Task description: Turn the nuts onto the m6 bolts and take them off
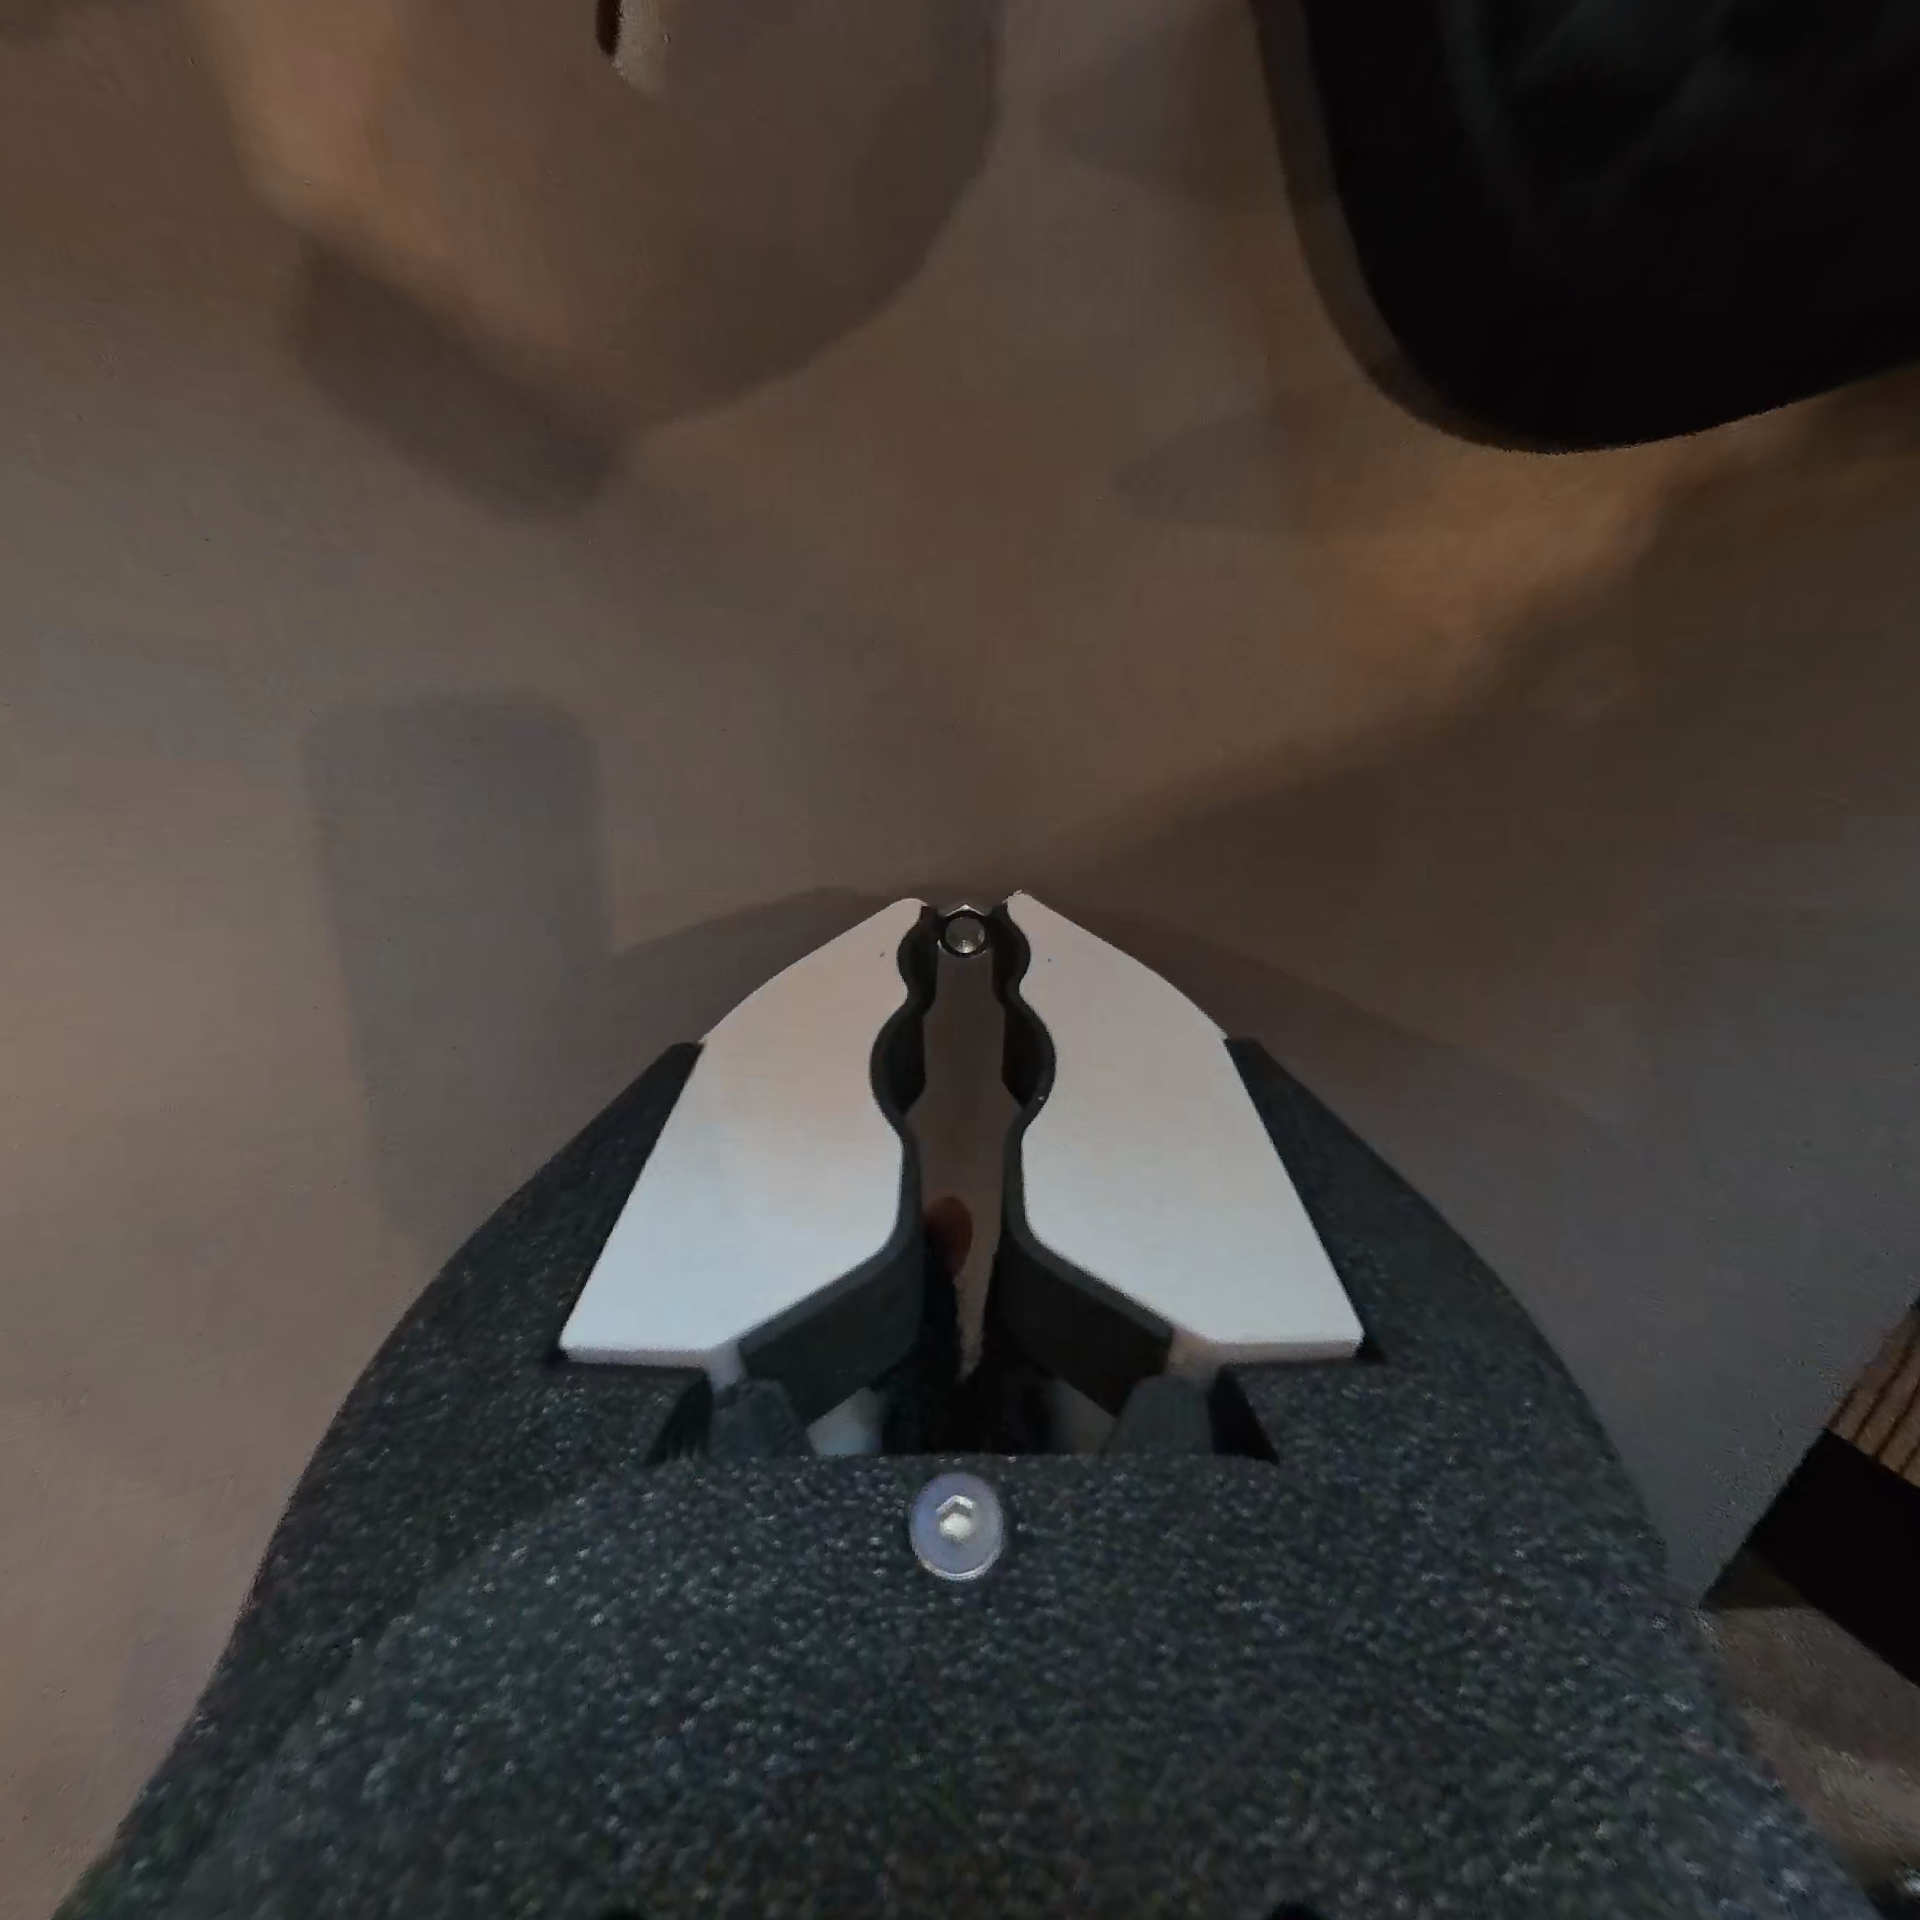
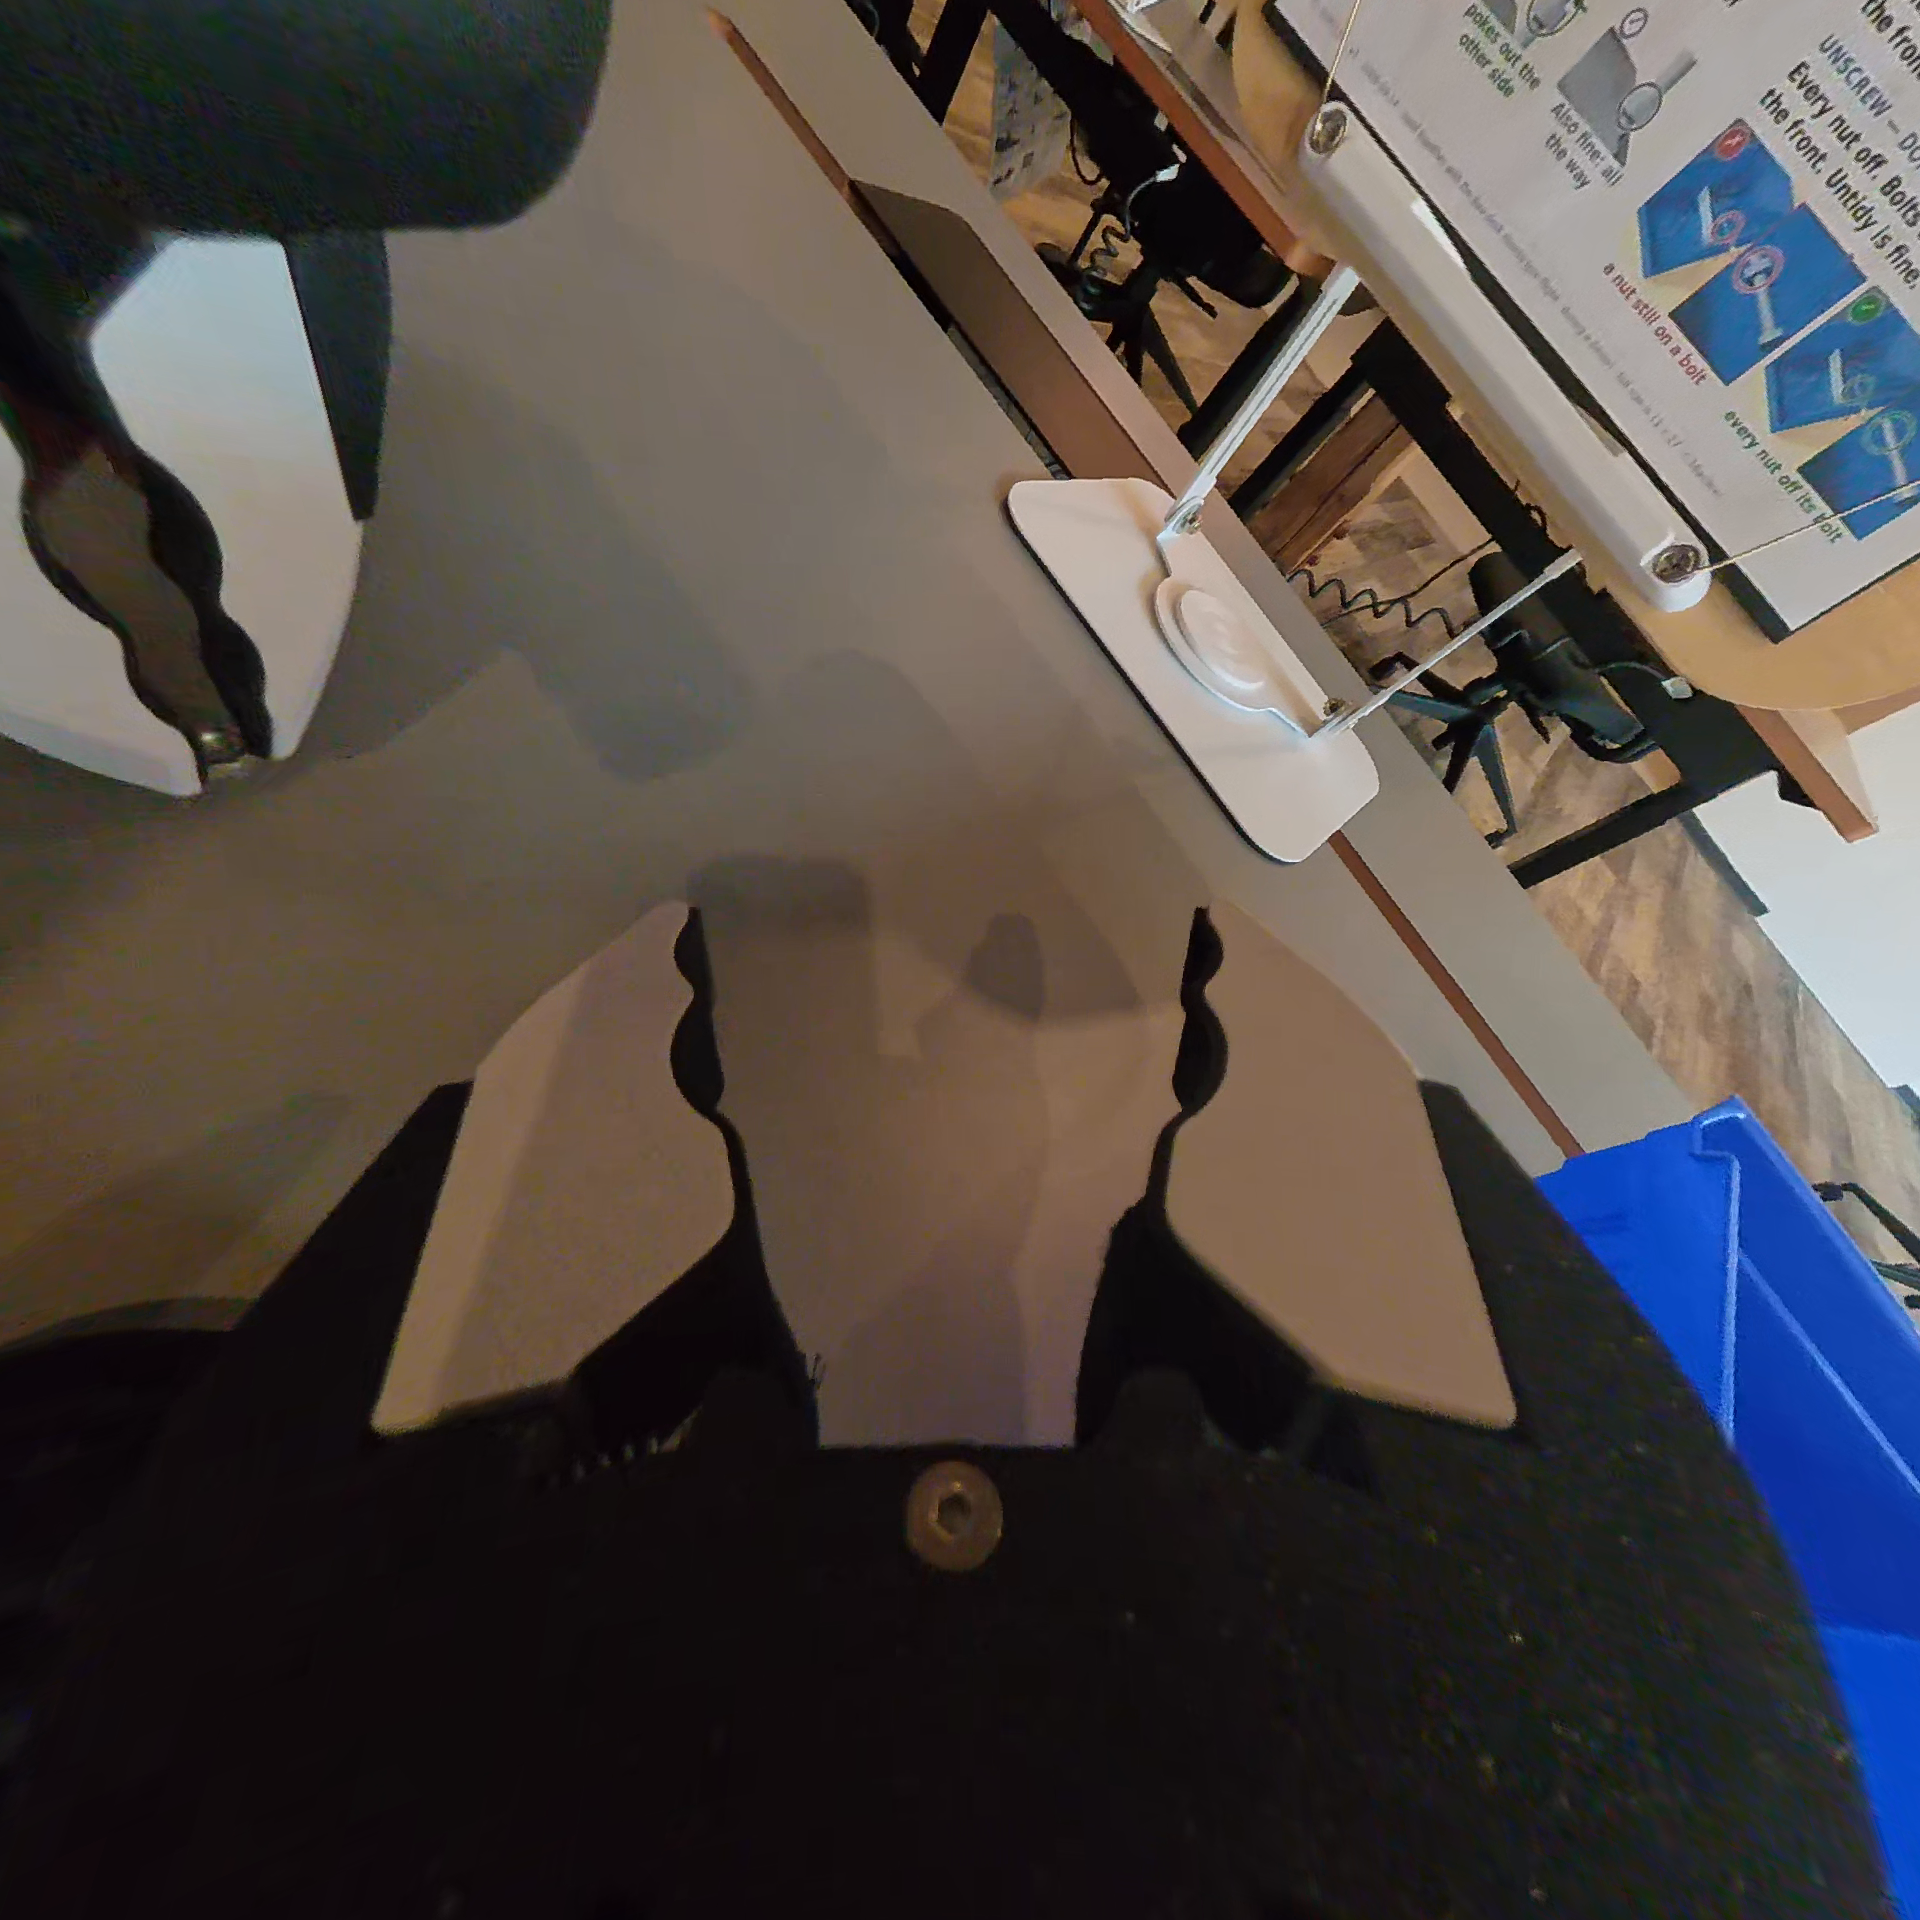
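Note:
My left gripper (image 1: 963, 916) is shut on a small silver hex nut (image 1: 963, 932), pinched at the very tips of its white fingers (image 1: 790, 1143) over the grey table (image 1: 260, 1039). The right wrist view shows the same gripper (image 2: 223, 767) at the upper left, its tips close above the table with the nut (image 2: 216, 744) between them. My right gripper (image 2: 945, 935) is wide open and empty above the table (image 2: 644, 436). No bolt shows in either view.
A blue bin (image 2: 1787, 1382) stands at the right by the table's edge. A white stand base (image 2: 1101, 561) sits at the table's far edge and holds an instruction sheet (image 2: 1704, 260). Chairs and desk legs lie beyond. The right gripper's dark body (image 1: 1621, 208) fills the left wrist view's upper right.

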